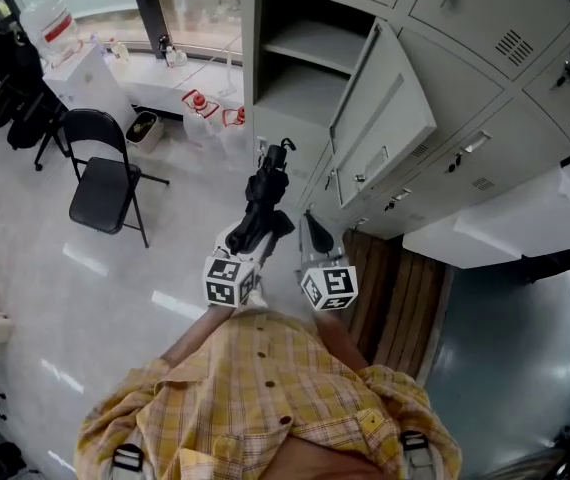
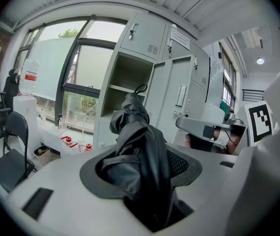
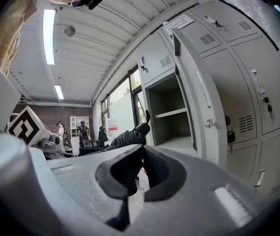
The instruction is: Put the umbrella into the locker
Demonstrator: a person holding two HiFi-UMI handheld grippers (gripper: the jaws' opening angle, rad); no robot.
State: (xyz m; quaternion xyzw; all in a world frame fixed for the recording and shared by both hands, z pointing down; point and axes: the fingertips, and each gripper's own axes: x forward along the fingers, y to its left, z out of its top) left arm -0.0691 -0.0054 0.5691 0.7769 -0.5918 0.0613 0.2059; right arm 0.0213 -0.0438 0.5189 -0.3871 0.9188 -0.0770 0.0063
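Folded black umbrella [image 1: 266, 200] is clamped in left claw [image 1: 248, 240] at frame centre. Right claw [image 1: 315, 234] is closed, empty. Open locker [image 1: 300, 88] is seen above.

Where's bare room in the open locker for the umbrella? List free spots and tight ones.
Both locker compartments look bare: above the shelf and below it, bordered by the left wall and the open door. Tight: the door hangs across the right side; bottles crowd the floor at left.

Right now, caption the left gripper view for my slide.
Left gripper jaws clamp a folded black umbrella, pointed toward the open locker.
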